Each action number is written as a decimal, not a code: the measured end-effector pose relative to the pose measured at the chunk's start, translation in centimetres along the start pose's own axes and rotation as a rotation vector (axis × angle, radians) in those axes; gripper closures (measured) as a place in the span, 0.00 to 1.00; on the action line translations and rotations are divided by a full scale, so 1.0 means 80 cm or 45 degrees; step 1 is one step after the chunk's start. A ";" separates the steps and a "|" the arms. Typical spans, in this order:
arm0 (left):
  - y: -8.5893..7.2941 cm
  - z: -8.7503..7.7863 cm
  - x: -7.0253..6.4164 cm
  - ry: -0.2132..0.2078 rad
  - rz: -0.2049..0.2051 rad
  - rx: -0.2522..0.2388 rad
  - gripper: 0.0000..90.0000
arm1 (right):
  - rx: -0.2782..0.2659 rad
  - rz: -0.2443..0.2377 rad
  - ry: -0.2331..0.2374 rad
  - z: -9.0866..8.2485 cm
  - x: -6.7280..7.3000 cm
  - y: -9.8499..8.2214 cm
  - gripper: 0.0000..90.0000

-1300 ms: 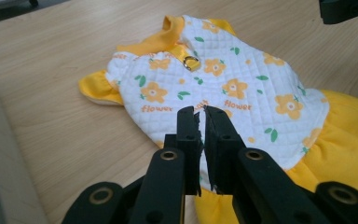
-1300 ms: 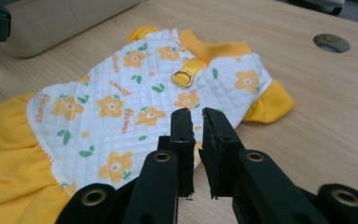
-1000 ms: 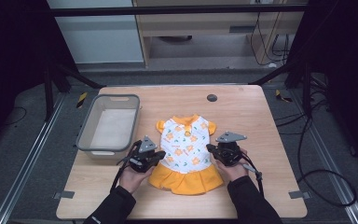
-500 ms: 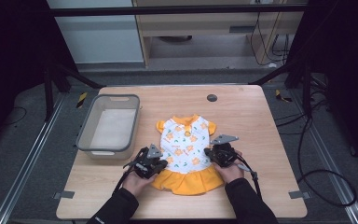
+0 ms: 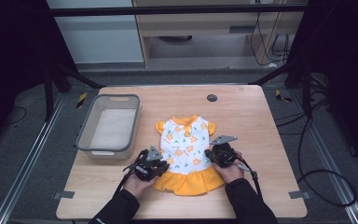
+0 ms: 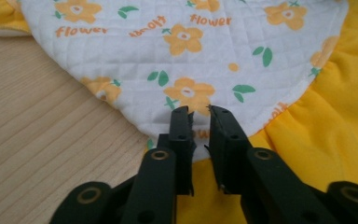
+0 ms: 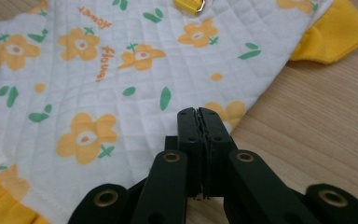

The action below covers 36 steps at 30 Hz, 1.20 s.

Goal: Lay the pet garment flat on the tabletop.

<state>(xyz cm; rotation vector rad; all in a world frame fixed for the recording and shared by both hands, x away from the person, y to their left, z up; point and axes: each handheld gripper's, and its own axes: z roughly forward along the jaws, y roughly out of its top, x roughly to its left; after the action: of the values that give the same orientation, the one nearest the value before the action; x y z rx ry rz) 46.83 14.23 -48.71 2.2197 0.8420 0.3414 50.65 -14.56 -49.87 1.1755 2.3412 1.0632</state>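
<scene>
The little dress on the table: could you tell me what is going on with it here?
A person works on a small flowered dress lying flat on the wooden table, a gripper in each hand. The left gripper sits at the dress's left waist edge; its jaws have just been opening and now stand slightly apart over the white fabric. The right gripper is at the opposite side edge, jaws closed together at the fabric's edge. A grey bin stands to the left, apart from the dress.

A small yellow-and-white flower-print quilted dress (image 5: 187, 151) lies flat on the light wooden table (image 5: 251, 121), with a grey rectangular plastic bin (image 5: 108, 125) to its left.
</scene>
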 end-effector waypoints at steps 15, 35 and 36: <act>-0.010 -0.041 0.005 0.038 -0.023 -0.122 0.48 | -0.194 0.075 -0.038 -0.054 -0.023 -0.006 0.63; -0.066 -0.100 0.014 0.025 -0.078 -0.162 0.30 | -0.244 0.164 -0.119 -0.097 -0.048 -0.053 0.21; -0.069 -0.103 0.016 0.029 -0.083 -0.166 0.29 | -0.244 0.167 -0.118 -0.098 -0.048 -0.055 0.21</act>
<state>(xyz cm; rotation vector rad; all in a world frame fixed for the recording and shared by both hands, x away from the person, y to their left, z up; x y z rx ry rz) 41.38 22.45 -46.87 2.0672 0.8769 0.3802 46.12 -23.02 -48.00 1.2886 2.0649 1.2192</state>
